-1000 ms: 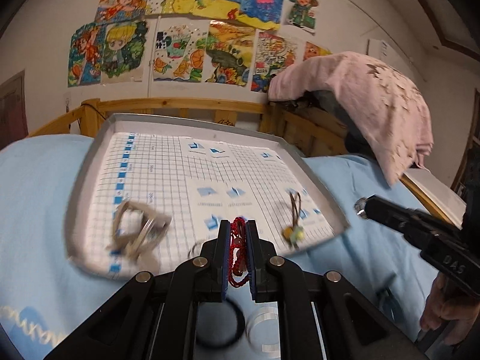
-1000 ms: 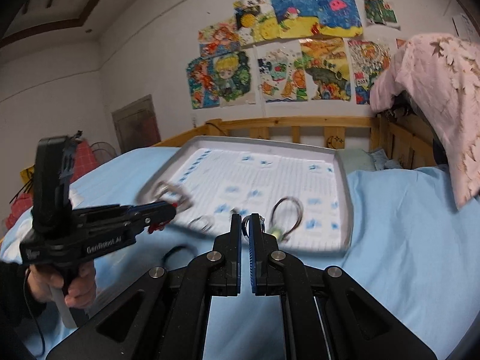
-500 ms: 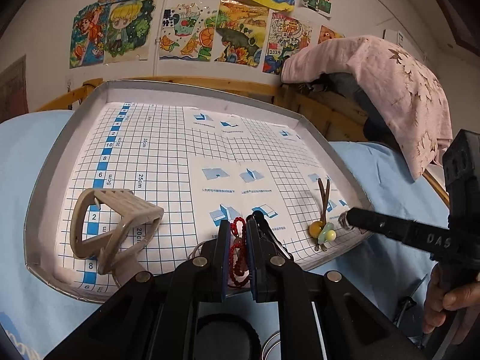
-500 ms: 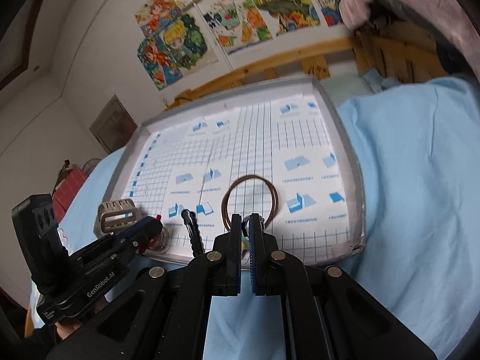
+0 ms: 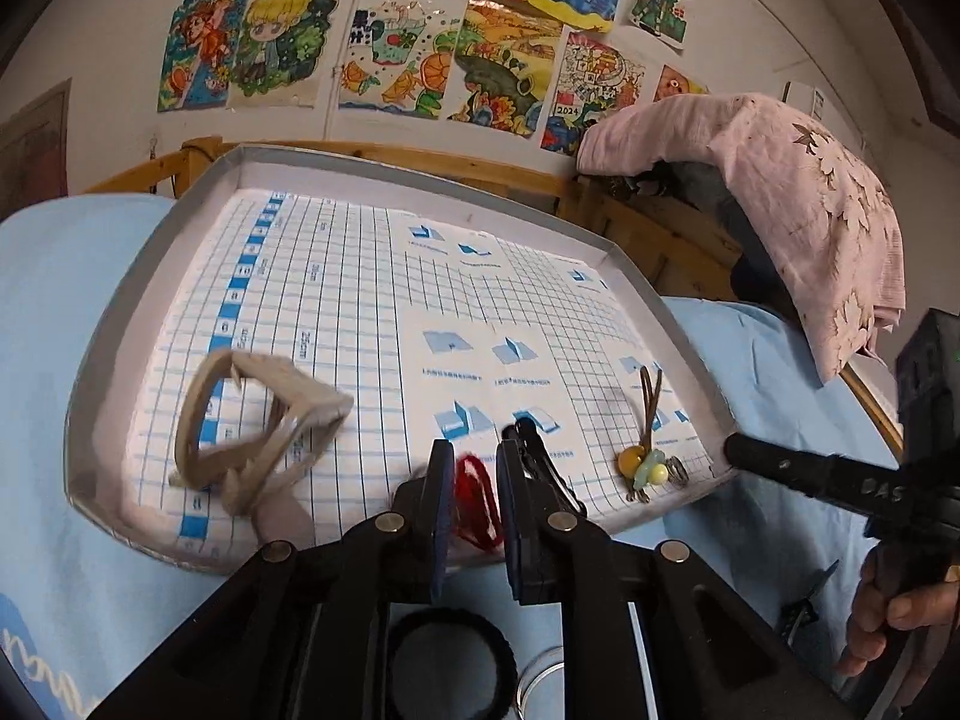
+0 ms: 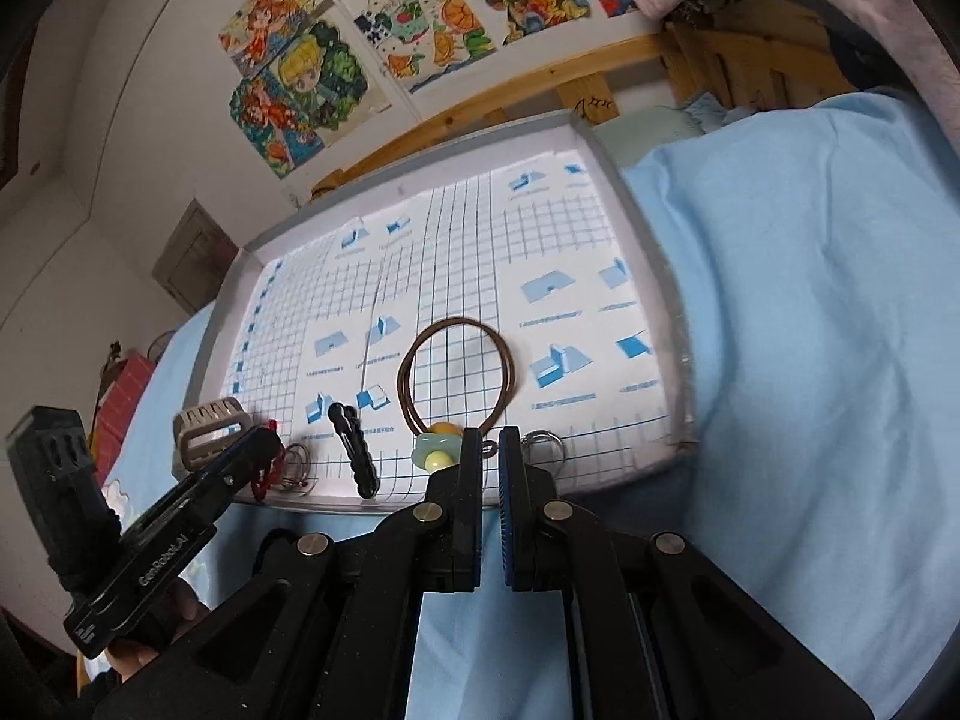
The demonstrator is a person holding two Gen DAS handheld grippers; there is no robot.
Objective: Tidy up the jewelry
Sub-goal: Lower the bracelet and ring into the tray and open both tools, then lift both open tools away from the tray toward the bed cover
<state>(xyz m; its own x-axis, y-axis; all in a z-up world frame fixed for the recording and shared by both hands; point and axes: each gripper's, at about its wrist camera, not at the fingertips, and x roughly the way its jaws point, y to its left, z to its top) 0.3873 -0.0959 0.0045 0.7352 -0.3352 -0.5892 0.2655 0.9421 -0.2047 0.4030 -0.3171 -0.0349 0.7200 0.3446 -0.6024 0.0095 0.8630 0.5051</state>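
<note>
A red beaded bracelet (image 5: 477, 501) sits blurred and loose between the fingers of my left gripper (image 5: 474, 450), whose jaws are opening over the near edge of the grid-lined tray (image 5: 156, 276). In the tray lie a beige claw clip (image 5: 252, 426), a black hair clip (image 5: 540, 462) and a brown hair tie with yellow and green beads (image 5: 645, 468). My right gripper (image 6: 489, 438) is shut, its tips over the tray's (image 6: 672, 300) near edge between the hair tie's beads (image 6: 438, 450) and a metal ring (image 6: 543, 441). I see nothing clearly held in it.
The tray rests on a blue bed sheet (image 6: 810, 360). A black hair band (image 5: 450, 660) and a clear bangle (image 5: 540, 678) lie on the sheet under my left gripper. A wooden bed rail (image 5: 468, 162) and a pink cloth (image 5: 798, 204) stand behind the tray.
Both grippers have come down closer to the tray's near edge, and the right one has rolled. The left jaws have parted a little and the red bracelet has slipped lower between them.
</note>
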